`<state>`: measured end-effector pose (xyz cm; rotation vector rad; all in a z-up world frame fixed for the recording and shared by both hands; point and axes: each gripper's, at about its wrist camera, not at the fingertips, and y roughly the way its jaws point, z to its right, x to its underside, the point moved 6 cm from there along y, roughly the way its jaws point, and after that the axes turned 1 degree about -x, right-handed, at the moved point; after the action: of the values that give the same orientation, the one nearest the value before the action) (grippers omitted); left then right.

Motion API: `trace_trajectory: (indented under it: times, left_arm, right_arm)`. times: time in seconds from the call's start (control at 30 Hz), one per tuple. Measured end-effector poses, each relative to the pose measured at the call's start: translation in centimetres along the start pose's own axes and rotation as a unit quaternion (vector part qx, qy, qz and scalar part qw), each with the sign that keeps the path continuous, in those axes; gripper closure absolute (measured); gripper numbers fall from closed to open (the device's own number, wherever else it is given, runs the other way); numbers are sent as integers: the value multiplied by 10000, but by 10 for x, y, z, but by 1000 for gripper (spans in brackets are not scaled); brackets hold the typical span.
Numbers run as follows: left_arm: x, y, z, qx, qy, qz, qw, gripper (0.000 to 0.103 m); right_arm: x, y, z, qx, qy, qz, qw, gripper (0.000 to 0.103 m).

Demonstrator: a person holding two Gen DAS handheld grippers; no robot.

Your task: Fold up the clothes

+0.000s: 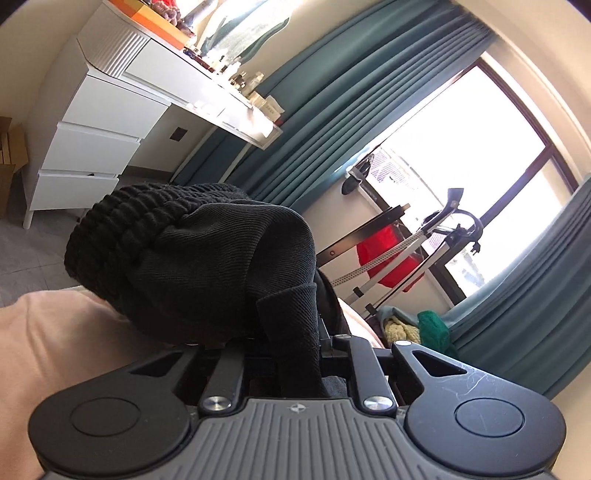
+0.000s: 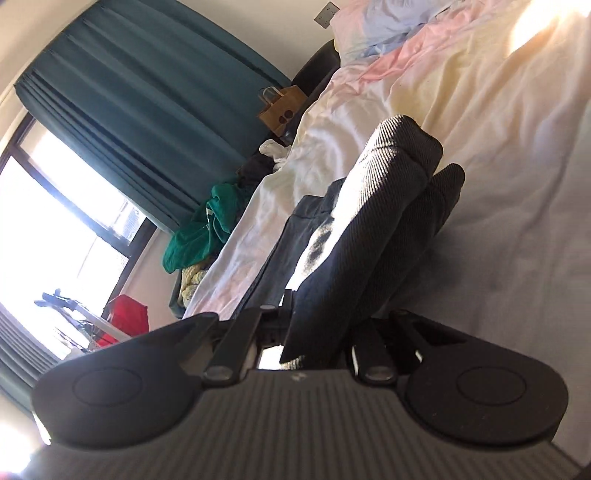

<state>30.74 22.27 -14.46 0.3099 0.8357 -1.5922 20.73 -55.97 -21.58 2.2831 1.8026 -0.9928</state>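
Left gripper [image 1: 295,354]: clenched on a fold of the black garment [image 1: 207,258], which bunches up directly ahead of the lens; its ribbed knit cuff or hem sits at the upper left of the bundle, and the fingertips themselves are buried under the cloth. The bundle rests against the pale pink bedding [image 1: 55,350] and blocks most of the near ground. Beyond it stand a white drawer unit [image 1: 92,147] with a cluttered desk top [image 1: 229,107], teal curtains [image 1: 351,110], a bright window [image 1: 461,147], and a metal rack [image 1: 399,251] carrying a red item [image 1: 384,258]. A green cloth [image 1: 432,325] lies low beside the curtain. Right gripper [image 2: 317,332]: likewise clamped on the same dark fabric [image 2: 376,221], which rises from the jaws in two thick folded ridges, partly sunlit, above the bed sheet [image 2: 498,184]. The fingers are hidden by the cloth. More dark cloth trails flat on the bed to the left of the ridges. Around: a heap of green clothing [image 2: 207,229] off the bed edge, a brown paper bag [image 2: 280,107] further back, pastel pillows [image 2: 388,26] at the head of the bed, and a teal curtain [image 2: 147,92].
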Motion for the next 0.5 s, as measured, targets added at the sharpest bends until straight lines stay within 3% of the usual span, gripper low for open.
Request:
trace_trajectory:
  times: [0.13,0.3,0.5]
  left_arm:
    - [-8,-44,-4,6,-215,53,9998,88]
    - [-17,-99,-9,14,-484,119,9988,88]
    - [-19,-159,-45,-159,-1020,-195,9945,88]
  right_arm:
    - [-2,-37,1,46,103,-25,9999,92]
    - [-7,-83,20,118,728,-261,9969,92]
    - [-12,-122,39,202,1010,-592,9929,92]
